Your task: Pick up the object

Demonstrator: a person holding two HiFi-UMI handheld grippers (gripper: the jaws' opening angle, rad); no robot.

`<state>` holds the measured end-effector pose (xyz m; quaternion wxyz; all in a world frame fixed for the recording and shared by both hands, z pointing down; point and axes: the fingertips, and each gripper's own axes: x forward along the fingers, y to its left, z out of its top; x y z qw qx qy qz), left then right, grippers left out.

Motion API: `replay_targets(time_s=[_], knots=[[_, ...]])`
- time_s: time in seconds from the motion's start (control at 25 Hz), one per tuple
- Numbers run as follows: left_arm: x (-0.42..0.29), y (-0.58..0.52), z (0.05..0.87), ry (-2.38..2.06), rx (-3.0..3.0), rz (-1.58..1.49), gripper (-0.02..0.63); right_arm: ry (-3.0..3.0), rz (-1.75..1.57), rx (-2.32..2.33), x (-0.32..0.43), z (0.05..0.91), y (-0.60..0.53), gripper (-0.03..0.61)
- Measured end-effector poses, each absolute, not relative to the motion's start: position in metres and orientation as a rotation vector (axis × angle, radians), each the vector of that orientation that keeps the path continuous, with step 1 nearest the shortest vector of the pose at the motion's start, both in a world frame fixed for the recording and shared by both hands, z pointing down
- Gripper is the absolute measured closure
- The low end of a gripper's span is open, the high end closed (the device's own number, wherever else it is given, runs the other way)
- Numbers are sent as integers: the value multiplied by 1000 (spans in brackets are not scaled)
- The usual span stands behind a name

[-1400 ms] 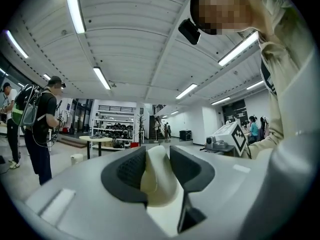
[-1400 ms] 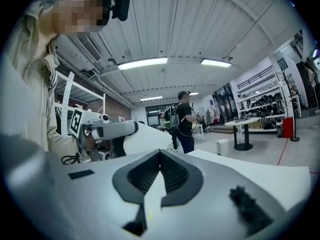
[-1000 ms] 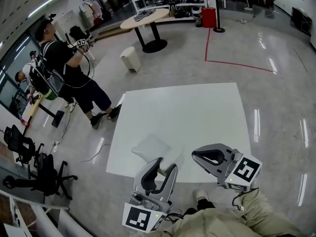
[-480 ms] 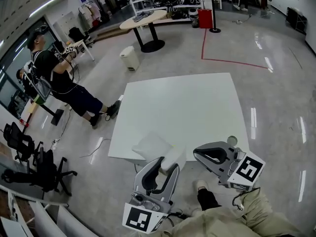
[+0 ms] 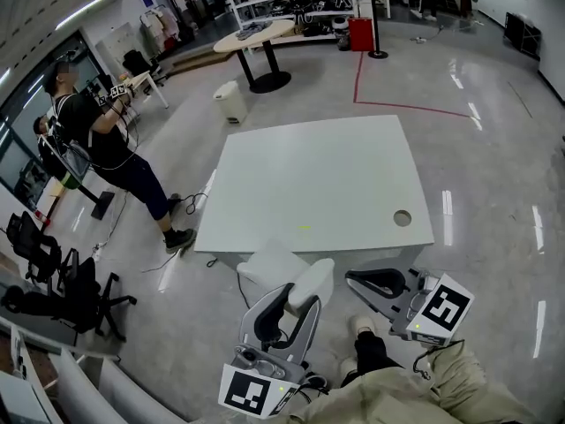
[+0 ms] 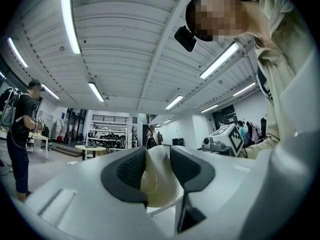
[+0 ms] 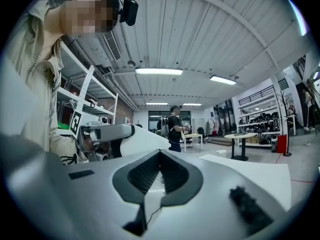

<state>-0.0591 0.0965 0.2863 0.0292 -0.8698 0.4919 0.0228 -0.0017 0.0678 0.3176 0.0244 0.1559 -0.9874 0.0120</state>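
The lift looks done: the left tool point(image 6: 157, 153) is clenched on the smooth cream-white rounded object point(image 6: 152, 181) between its pads, clear of the white square table point(image 5: 309, 175) ahead, while the right tool point(image 7: 160, 159) alongside is closed and empty, so the next move is only to hold steady.

Holds the left gripper point(image 5: 298, 295) low and close in front of the body, jaws pointing forward and pressed on both sides of a pale rounded object point(image 6: 158, 176). Carries the right gripper point(image 5: 350, 277) just beside it, jaws closed together with nothing between.
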Motion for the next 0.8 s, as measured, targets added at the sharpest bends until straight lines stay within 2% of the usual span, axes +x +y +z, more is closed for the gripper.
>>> replay_targets(time_s=[0.8], knots=[[0, 122, 269, 1459, -2672, 94, 454, -3060, -64, 491, 51, 293, 102, 577]])
